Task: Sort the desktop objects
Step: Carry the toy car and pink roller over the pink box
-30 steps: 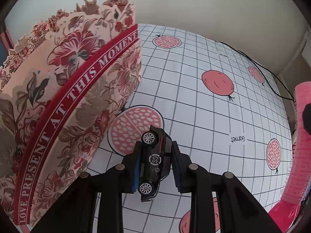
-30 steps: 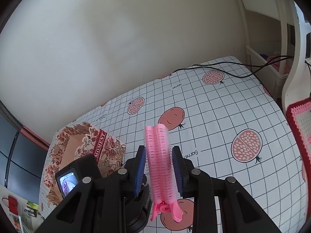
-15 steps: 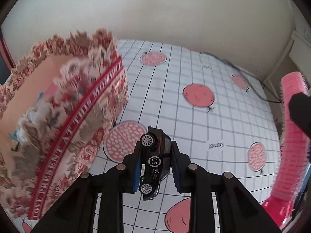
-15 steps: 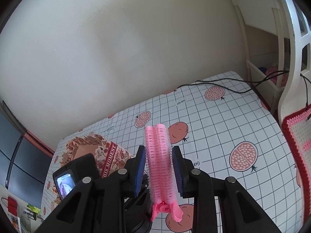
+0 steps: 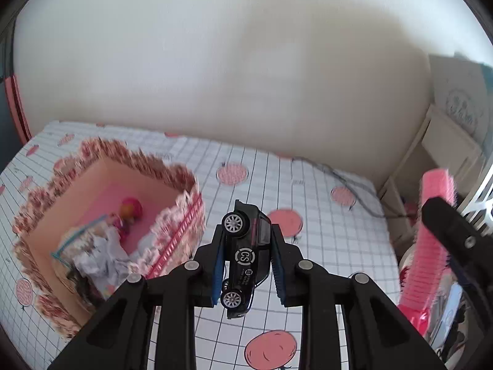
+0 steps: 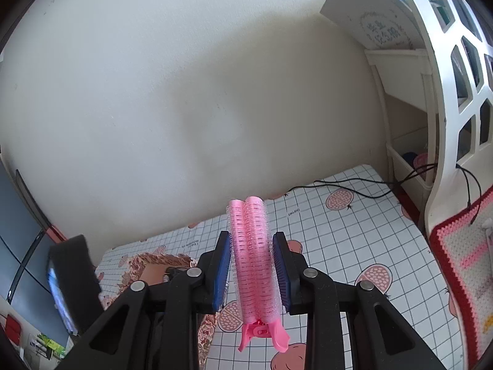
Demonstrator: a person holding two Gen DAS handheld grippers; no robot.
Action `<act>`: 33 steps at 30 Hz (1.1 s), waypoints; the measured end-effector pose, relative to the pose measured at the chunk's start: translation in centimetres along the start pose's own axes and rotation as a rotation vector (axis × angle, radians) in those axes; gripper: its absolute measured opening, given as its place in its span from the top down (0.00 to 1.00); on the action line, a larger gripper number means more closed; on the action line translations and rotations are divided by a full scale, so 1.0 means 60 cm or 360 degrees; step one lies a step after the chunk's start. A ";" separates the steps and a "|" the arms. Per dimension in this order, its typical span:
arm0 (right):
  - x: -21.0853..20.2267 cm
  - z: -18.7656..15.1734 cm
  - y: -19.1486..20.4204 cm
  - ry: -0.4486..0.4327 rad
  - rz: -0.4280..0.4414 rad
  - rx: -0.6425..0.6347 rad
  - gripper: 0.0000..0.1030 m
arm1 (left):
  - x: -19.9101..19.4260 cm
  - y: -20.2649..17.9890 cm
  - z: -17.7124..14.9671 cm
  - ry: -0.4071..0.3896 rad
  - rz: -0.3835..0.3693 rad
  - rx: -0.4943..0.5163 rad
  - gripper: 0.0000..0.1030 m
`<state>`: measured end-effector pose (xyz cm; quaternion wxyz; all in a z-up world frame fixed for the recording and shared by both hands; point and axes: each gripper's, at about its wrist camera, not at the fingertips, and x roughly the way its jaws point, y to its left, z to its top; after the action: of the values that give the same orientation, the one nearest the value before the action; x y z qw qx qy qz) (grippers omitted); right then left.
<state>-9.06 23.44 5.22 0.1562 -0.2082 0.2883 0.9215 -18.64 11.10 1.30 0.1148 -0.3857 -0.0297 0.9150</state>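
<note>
The toy car (image 5: 246, 259) hangs clear of the surface (image 5: 323, 246), pinched across its roof and underside by the blue pads of the left gripper (image 5: 248, 269), with its long axis running straight ahead along the fingers, nose pointing away and one side with two silver wheels turned up toward the camera. It is small, glossy black, with a round white "CS" badge on the door and spoked hubs. The relation that matters is to the box (image 5: 111, 215): the open, flower-printed box with a scalloped rim and a red band sits ahead and to the left of the car, lower than it, so the car looks high enough to pass over the near wall. The box's pink floor already holds a small doll and some crumpled paper or fabric, with bare floor toward the back. The left gripper is the nearer of the two to the box; I judge a short carry leftward and forward would bring the car over the opening. The right gripper (image 6: 251, 269) is pressed onto a pink hair-roller clip (image 6: 251, 259), which stands upright between the pads with its long axis along the fingers and its clip handles toward the camera. From the box, that clip is well to the right, beyond the car.
</note>
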 end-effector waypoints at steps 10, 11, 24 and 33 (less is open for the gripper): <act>-0.021 0.015 -0.003 -0.0037 0.0011 0.0028 0.71 | -0.060 0.017 0.025 -0.0125 0.0008 -0.0028 0.72; -0.025 0.014 -0.002 -0.0040 0.0015 0.0030 0.71 | -0.064 0.022 0.026 -0.0134 0.0015 -0.0034 0.72; -0.011 -0.008 0.057 0.0009 0.0115 -0.0027 0.71 | -0.106 0.133 0.043 -0.0230 0.0106 -0.0279 0.72; -0.009 -0.026 0.103 0.0028 0.0164 -0.0072 0.71 | -0.161 0.239 0.045 -0.0335 0.0171 -0.0501 0.73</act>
<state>-10.66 17.58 7.18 0.1012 -0.2047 0.2791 0.9327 -16.72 -5.03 7.92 0.0005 -0.3022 -0.1636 0.9391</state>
